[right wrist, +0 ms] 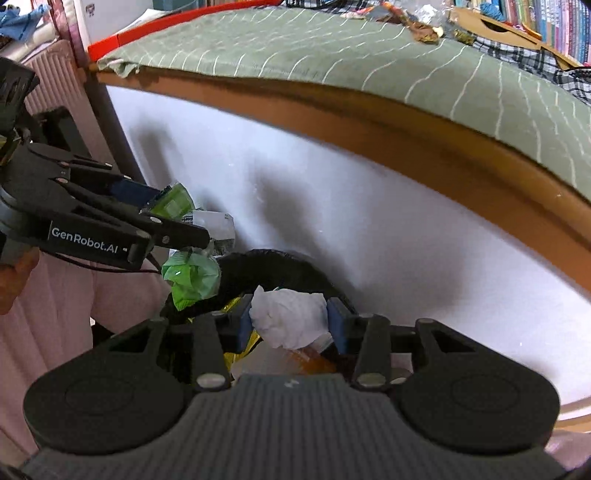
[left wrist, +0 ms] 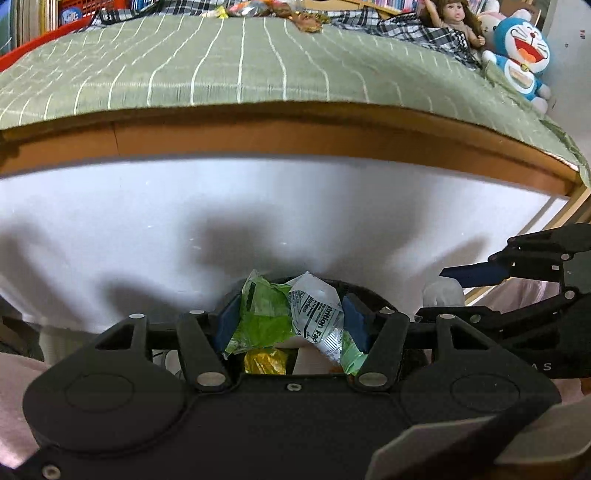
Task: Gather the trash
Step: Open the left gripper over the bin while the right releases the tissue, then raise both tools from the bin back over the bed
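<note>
Trash in both tongs, low in front of the white bed side, over a black bin bag point(right wrist: 280, 260).

Left tongs point(left wrist: 291, 321): about half open, clamped on two crumpled wrappers, one green wrapper point(left wrist: 258, 310) and one silver wrapper point(left wrist: 317, 314) with nutrition print. Pads against the bundle on both sides. Loose green ends hanging below in the right wrist view; cannot tell whether from the same wrapper or a second one.

Right tongs point(right wrist: 290, 323): partly open, one white tissue wad point(right wrist: 291, 321) between the pads, touching both. Just beside the left tongs, to their right.

Already in the bag: one gold wrapper point(left wrist: 264, 362), one orange piece point(right wrist: 310, 360), something pale, too blurred to name.

Above: one bed with green striped sheet point(left wrist: 221, 74) on a wooden frame. More litter point(left wrist: 306, 20) at the far edge of the sheet, several pieces, count unclear. Checked cloth point(left wrist: 417, 27) next to it.

Three toys at the far right corner of the bed: one doll point(left wrist: 454, 22), one blue cat plush point(left wrist: 521, 55), one pink and white plush point(left wrist: 487, 18).
</note>
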Available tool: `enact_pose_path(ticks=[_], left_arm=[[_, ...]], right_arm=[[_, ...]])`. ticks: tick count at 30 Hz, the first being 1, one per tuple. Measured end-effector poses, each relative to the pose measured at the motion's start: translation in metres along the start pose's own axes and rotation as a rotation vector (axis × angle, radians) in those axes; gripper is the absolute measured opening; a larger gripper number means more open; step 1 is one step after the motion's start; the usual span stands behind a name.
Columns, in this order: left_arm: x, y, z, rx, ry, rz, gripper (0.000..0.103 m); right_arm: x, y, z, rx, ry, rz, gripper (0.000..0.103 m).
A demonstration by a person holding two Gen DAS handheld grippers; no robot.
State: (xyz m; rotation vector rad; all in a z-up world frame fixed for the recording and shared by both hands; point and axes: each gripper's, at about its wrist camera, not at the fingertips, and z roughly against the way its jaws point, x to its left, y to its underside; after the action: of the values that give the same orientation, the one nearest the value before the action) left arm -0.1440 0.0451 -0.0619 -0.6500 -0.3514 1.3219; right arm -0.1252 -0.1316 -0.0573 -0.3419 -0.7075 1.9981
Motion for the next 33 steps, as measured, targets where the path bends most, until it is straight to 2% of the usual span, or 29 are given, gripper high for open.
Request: enact_pose_path(ticks=[2, 7, 9, 24, 33], left_arm=[[0.001, 0.001, -0.002, 0.006, -0.007, -0.008, 0.063], [0.001, 0.002, -0.007, 0.016, -0.015, -0.02, 0.068], [0.003, 0.002, -0.009, 0.024, -0.01, -0.008, 0.074], [0.014, -0.003, -0.017, 0.044, -0.017, 0.033, 0.077], [0.022, -0.018, -0.01, 0.012, -0.021, 0.035, 0.079]], right_arm=[[0.0, 0.0, -0.003, 0.009, 0.0, -0.005, 0.064], [0.002, 0.0, -0.009, 0.029, 0.0, 0.002, 0.066], [0.002, 0.0, -0.009, 0.033, 0.002, 0.003, 0.068], [-0.005, 0.0, -0.011, 0.045, 0.014, -0.011, 0.077], [-0.006, -0.012, -0.005, 0.015, 0.033, 0.005, 0.082]])
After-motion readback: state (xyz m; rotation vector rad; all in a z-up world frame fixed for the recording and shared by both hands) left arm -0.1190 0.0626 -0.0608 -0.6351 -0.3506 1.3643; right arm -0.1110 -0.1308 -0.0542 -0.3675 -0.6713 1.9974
